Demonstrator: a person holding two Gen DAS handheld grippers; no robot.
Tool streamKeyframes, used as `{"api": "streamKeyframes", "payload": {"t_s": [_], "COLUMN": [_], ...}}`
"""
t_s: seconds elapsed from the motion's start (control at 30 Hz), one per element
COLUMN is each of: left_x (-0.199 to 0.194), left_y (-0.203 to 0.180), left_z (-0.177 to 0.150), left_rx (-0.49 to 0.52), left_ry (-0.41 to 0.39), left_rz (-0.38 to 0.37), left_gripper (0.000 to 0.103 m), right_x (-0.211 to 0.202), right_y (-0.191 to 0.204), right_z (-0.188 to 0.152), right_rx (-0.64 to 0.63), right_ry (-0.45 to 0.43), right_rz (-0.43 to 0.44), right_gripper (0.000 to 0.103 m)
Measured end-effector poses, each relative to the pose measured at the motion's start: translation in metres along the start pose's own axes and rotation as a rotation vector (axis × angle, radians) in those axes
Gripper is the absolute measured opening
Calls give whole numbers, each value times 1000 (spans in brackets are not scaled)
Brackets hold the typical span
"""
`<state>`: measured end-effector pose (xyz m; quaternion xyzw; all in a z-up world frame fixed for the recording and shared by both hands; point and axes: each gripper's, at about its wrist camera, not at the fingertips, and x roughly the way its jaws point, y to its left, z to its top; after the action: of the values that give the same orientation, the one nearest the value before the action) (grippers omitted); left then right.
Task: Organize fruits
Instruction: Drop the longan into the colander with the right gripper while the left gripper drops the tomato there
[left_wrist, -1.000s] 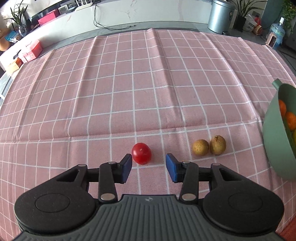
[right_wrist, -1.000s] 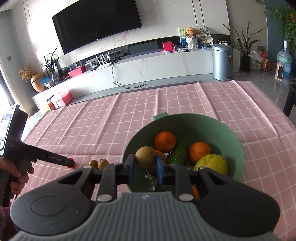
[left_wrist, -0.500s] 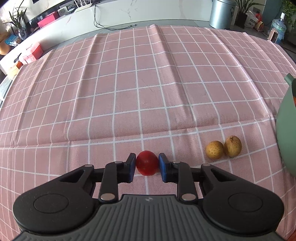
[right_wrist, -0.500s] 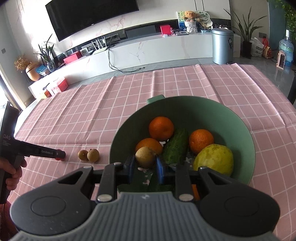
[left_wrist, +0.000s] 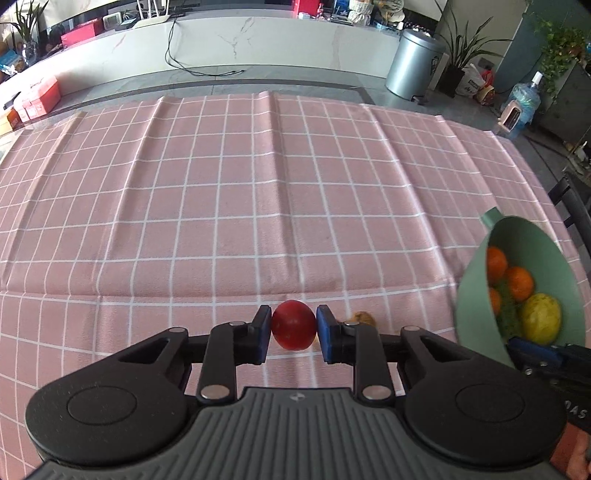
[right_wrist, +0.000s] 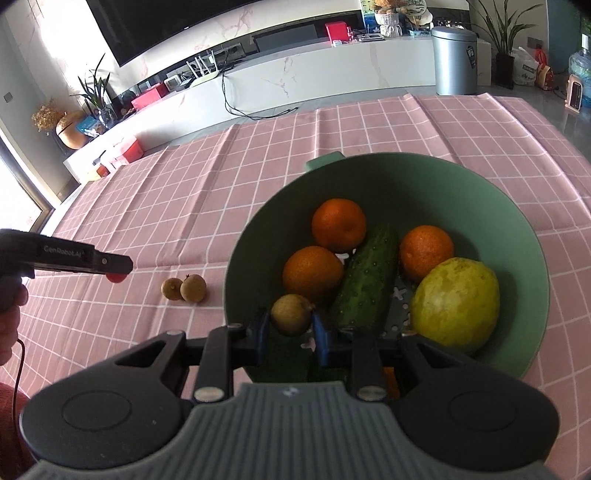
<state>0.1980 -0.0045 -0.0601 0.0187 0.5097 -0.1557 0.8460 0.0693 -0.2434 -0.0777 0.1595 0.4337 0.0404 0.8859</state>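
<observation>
I hold the tomato (left_wrist: 294, 325) clamped in the left jaws across its middle. It is probably soft, so I squeeze lightly. Right jaws pinch a longan (right_wrist: 291, 314) over the bowl (right_wrist: 517, 206).

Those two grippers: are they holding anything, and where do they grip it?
Left gripper pinches a red tomato by its sides. Right gripper pinches a small brown fruit by its sides, over the green bowl.

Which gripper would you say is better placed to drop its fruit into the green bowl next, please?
Right. The right gripper holds the small brown fruit inside the green bowl; the left gripper, shut on the red tomato, sits beside it.
</observation>
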Motion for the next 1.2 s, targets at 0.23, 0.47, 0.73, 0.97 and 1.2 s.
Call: {"api": "streamKeyframes", "payload": {"t_s": [0.23,0.47,0.73,0.97,1.2], "left_x": [-22,-15,21,30,36], "left_y": [-47,-114,-165,-171,-175], "left_z": [8,8,-7,-12,-12], "left_rx": [66,202,335,396,427], "left_ry": [-24,17,143,201,217], "left_rz": [-144,-247,-257,-204,-169], "left_gripper": [29,29,29,29,31], "right_x": [-18,-48,-60,-56,-52], "right_y": [-5,-19,-37,-34,-32], "right_z": [0,-9,-19,-21,-24], "right_rx": [23,-32,3,-2,-12], "right_ry": [-43,-64,-71,-63,-59], "right_rz": [-13,-110,-129,-128,-112], "right_gripper": [31,33,35,35,35]}}
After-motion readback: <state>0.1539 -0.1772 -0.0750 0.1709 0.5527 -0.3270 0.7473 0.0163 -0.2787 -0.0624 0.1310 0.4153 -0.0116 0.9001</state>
